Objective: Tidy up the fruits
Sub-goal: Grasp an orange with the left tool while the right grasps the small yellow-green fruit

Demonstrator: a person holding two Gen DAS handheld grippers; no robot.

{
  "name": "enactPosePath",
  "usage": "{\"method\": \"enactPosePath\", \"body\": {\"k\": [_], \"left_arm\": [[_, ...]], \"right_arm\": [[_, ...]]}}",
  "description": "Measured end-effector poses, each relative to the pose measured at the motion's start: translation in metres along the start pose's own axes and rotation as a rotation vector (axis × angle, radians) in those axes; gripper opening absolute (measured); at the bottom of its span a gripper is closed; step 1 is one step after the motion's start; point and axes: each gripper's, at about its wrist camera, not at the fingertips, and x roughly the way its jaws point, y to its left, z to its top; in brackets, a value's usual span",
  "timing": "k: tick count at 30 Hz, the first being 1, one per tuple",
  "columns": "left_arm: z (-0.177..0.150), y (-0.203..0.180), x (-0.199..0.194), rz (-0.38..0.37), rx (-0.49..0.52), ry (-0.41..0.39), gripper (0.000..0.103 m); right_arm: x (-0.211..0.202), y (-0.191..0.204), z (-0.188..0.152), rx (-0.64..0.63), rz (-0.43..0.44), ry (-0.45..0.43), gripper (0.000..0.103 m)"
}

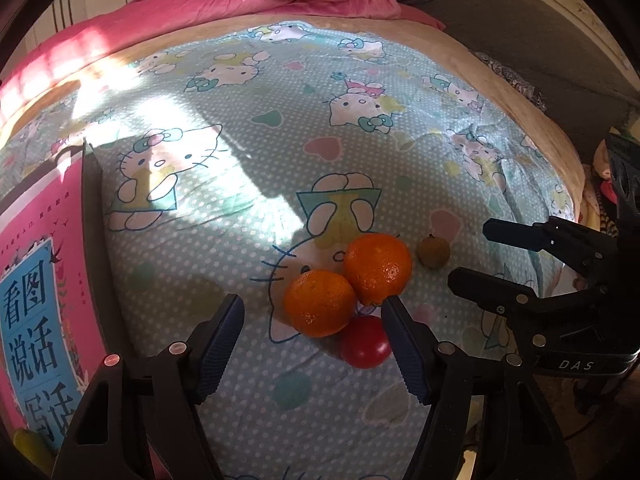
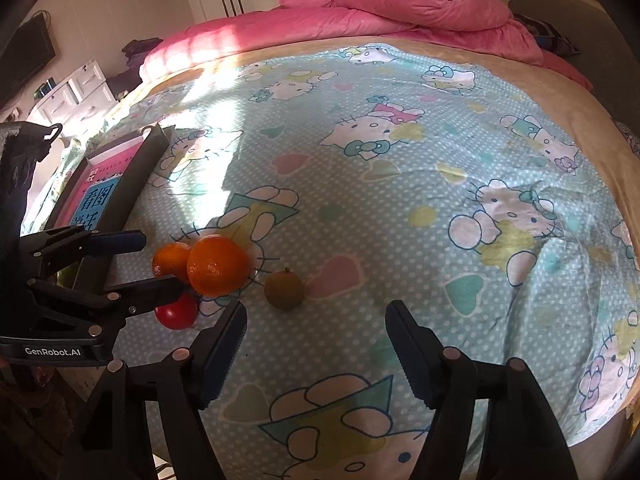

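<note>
Fruits sit in a little bunch on the cartoon cat bedsheet (image 1: 240,208) — two oranges touching each other, a red tomato tucked just under them, and a small brown-green fruit a bit off to the side. The left gripper (image 1: 312,320) has its jaws spread apart with nothing pinched, and the near orange (image 1: 320,304) and the tomato (image 1: 366,342) show between its fingers; one finger tip is right by the far orange (image 1: 378,268). To do this step well, I think it should come down slowly over just one fruit and squeeze softly, so the others do not roll away. The right gripper (image 2: 316,328) is spread apart too and holds nothing; the small brown-green fruit (image 2: 284,290) lies just ahead of it, so that looks like its pick. The left view shows a tray with a pink book (image 1: 36,300) up close, likely the place for the fruit. The right view shows that tray (image 2: 132,176) small and far to one side, but it shows the brown-green fruit more clearly — and more of the pink blanket (image 2: 400,4) at the back.
</note>
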Motion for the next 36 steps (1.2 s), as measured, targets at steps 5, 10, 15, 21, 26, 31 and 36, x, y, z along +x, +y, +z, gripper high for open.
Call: {"method": "enactPosePath", "body": {"k": [5, 10, 15, 21, 26, 31, 36], "left_arm": [[0.0, 0.004, 0.003, 0.001, -0.02, -0.001, 0.071], [0.001, 0.011, 0.007, 0.003, -0.039, 0.014, 0.066], [0.002, 0.011, 0.01, -0.005, -0.04, 0.027, 0.066], [0.004, 0.013, 0.018, -0.031, -0.062, 0.031, 0.066], [0.007, 0.012, 0.022, -0.04, -0.062, 0.033, 0.066], [0.007, 0.007, 0.024, -0.063, -0.039, 0.036, 0.052], [0.007, 0.003, 0.027, -0.102, -0.028, 0.055, 0.041]], "right_arm": [[0.007, 0.009, 0.001, -0.044, -0.005, 0.011, 0.07], [0.013, 0.012, 0.002, -0.042, -0.002, 0.022, 0.07], [0.018, 0.014, 0.007, -0.051, -0.007, 0.019, 0.062], [0.028, 0.014, 0.007, -0.054, -0.011, 0.037, 0.042], [0.028, 0.019, 0.007, -0.086, -0.02, 0.032, 0.025], [0.027, 0.018, 0.008, -0.078, -0.011, 0.027, 0.024], [0.025, 0.016, 0.009, -0.058, -0.007, 0.02, 0.024]]}}
